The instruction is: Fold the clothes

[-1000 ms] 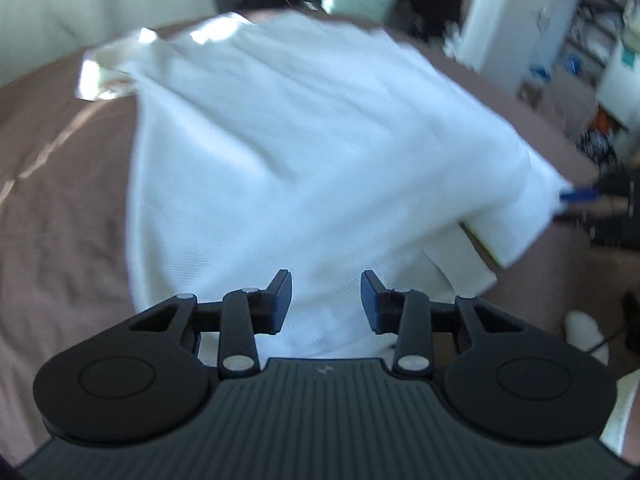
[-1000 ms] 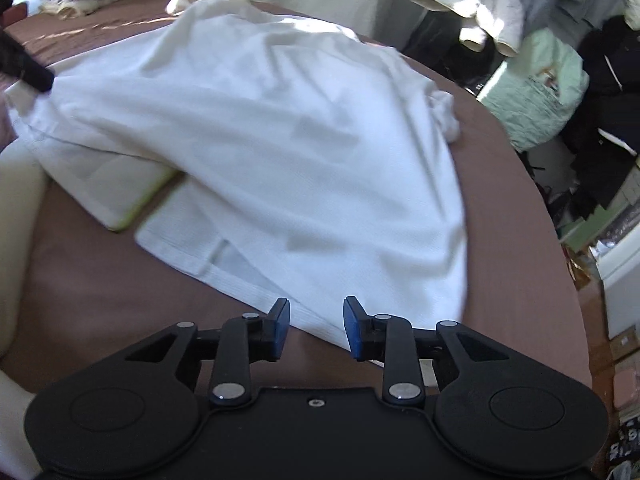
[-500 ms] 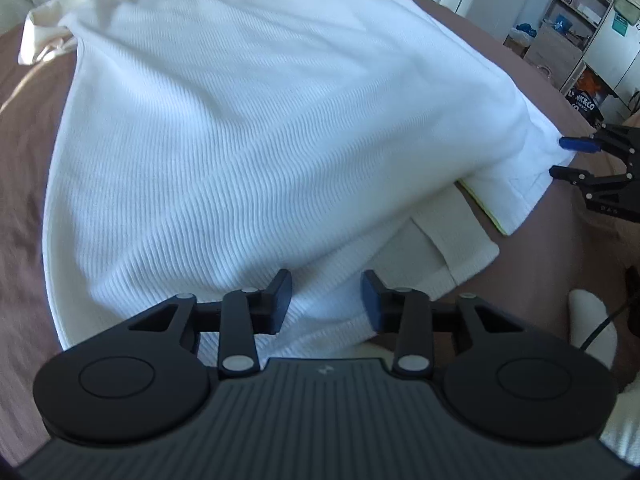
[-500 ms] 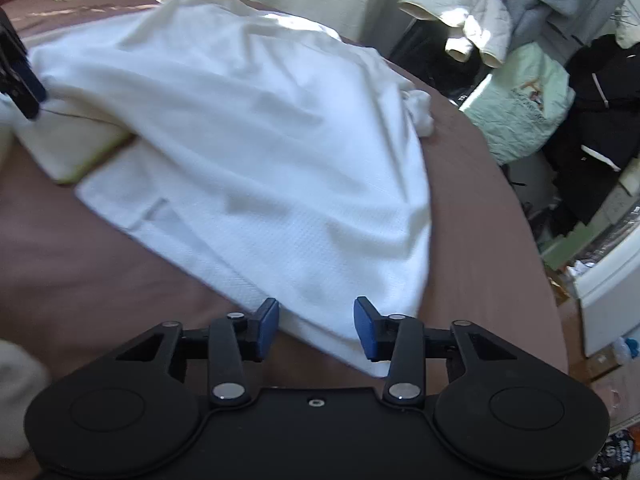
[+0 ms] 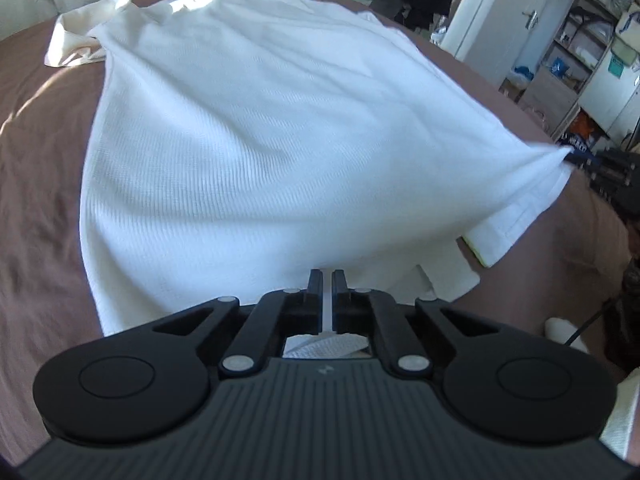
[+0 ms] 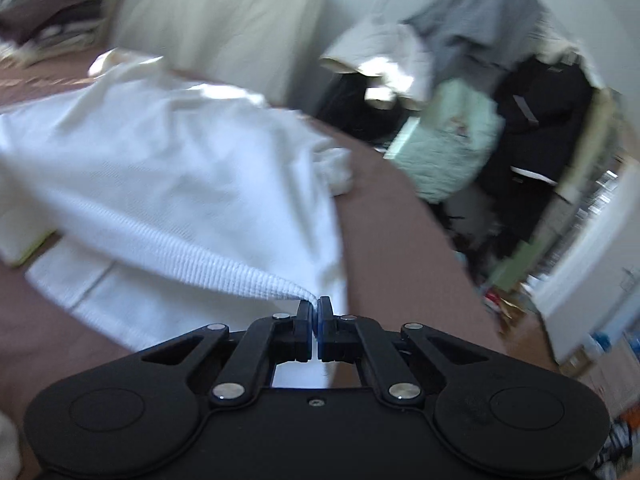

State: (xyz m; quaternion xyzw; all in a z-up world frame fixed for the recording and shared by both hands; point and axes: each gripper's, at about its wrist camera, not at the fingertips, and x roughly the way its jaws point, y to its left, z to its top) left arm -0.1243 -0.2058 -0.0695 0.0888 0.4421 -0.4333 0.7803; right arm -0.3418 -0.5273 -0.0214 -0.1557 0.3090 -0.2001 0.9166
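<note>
Soft, light and floppy, the shirt (image 5: 280,140) sags on the bed (image 5: 36,200) between the left tongs (image 5: 327,280), closing on its hem, and the right tongs (image 6: 314,305), pinching a corner.

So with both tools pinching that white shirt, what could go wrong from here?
The right tool grips only a thin bunched edge of the white shirt, so it may slip free when pulled. A folded panel tucked under the near hem could bunch up. The crumpled sleeve at the far end may drag on the brown bedcover.
</note>
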